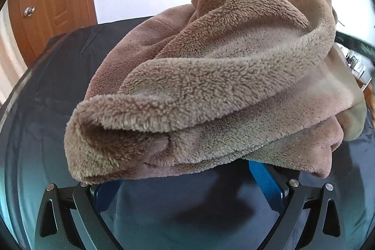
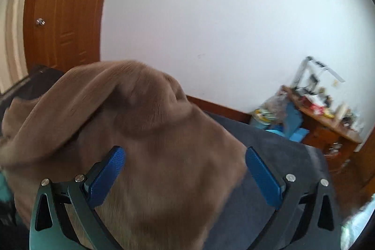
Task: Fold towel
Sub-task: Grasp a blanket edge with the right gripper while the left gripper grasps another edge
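Brown fleece towel [image 1: 211,86] lies bunched in thick rumpled folds on a dark cloth-covered desk [image 1: 46,109], a rolled edge hanging over the left hand-held gripper [image 1: 187,182]. That gripper's blue fingers [image 1: 267,182] are spread wide, tips hidden under the towel, nothing clamped as far as can be seen. In the right wrist view the towel [image 2: 140,144] is blurred; the right hand-held gripper [image 2: 185,156] is wide open just over it, gripping nothing. Behind: white wall [image 2: 211,15], wooden door [image 2: 65,4], cluttered wooden side table [image 2: 328,123].
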A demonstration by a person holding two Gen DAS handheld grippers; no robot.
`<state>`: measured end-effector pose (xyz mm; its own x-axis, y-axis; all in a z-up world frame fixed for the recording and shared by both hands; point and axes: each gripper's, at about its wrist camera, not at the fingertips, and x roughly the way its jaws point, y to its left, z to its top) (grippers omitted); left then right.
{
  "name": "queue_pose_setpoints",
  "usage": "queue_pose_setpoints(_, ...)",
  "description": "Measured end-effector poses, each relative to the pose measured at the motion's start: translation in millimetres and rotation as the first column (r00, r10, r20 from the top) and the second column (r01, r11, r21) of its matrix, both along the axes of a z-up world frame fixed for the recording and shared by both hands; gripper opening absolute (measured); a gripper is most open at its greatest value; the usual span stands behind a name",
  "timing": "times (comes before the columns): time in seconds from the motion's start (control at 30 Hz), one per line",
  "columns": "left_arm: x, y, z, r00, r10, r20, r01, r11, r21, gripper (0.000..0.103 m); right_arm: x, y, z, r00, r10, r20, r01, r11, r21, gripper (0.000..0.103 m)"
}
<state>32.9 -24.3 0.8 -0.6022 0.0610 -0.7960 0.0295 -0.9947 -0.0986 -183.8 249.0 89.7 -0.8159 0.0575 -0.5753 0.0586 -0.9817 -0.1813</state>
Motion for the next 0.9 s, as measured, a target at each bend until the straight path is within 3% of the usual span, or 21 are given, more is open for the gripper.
queue_pose_setpoints(0.17, -5, 4, 0, 1.000, 0.002, 0.003, -0.002, 1.000, -0.006, 0.102, -53, 4, -17, 0.987, 0.125, 0.106, -0.113, 0.988, -0.105, 0.103)
queue_pose_setpoints(0.3, -7, 6, -1, 1.000, 0.002, 0.007, -0.001, 1.000, -0.019, 0.102, -60, 6, -29, 0.977, 0.157, 0.144, -0.132, 0.977, -0.170, 0.101)
queue_pose_setpoints(0.4, -7, 3, -1, 1.000, 0.001, 0.011, -0.001, 1.000, -0.030, 0.102, -43, 6, -29, 0.984, 0.141, 0.111, -0.119, 0.976, -0.182, 0.085)
queue_pose_setpoints(0.47, -7, 2, -2, 1.000, 0.001, 0.014, -0.001, 0.999, -0.039, 0.102, -28, 6, -23, 0.990, 0.117, 0.076, -0.101, 0.978, -0.183, 0.060)
queue_pose_setpoints(0.57, -6, -3, -2, 1.000, 0.001, 0.015, 0.000, 0.999, -0.040, 0.102, -7, 8, -14, 0.996, 0.081, 0.024, -0.075, 0.980, -0.185, 0.033)
queue_pose_setpoints(0.6, -6, -4, -2, 1.000, 0.001, 0.015, 0.000, 0.999, -0.040, 0.102, 0, 8, -11, 0.998, 0.069, 0.007, -0.066, 0.980, -0.186, 0.028)
queue_pose_setpoints(0.77, -5, -14, -2, 1.000, 0.000, 0.015, 0.000, 0.999, -0.039, 0.102, 36, 10, 5, 0.997, 0.007, -0.080, -0.023, 0.981, -0.194, 0.023)
queue_pose_setpoints(0.9, 8, -29, -11, 1.000, 0.000, 0.011, 0.000, 1.000, -0.029, 0.102, 84, 17, 35, 0.982, -0.043, -0.184, 0.012, 0.986, -0.168, 0.021)
